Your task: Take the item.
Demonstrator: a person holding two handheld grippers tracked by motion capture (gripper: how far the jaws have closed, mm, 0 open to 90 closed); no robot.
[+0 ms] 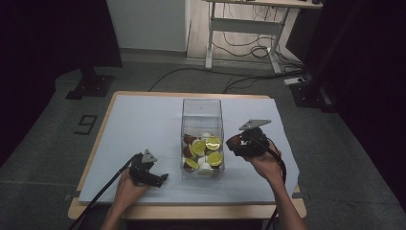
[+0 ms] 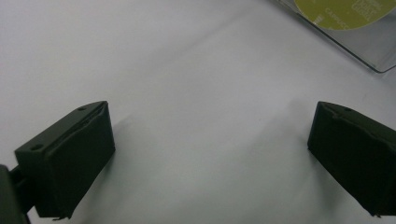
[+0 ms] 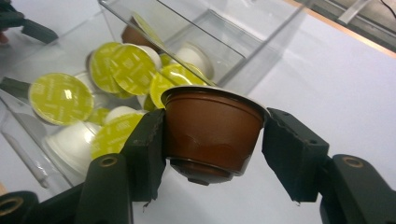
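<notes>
The right gripper (image 3: 212, 140) is clamped on a brown capsule (image 3: 210, 135), rim up, with the clear box (image 1: 202, 115) of capsules just beside it toward the left gripper (image 1: 160, 178), which rests spread and empty.

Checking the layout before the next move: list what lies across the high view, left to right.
left gripper → clear bin of capsules → brown capsule → right gripper holding it.
</notes>
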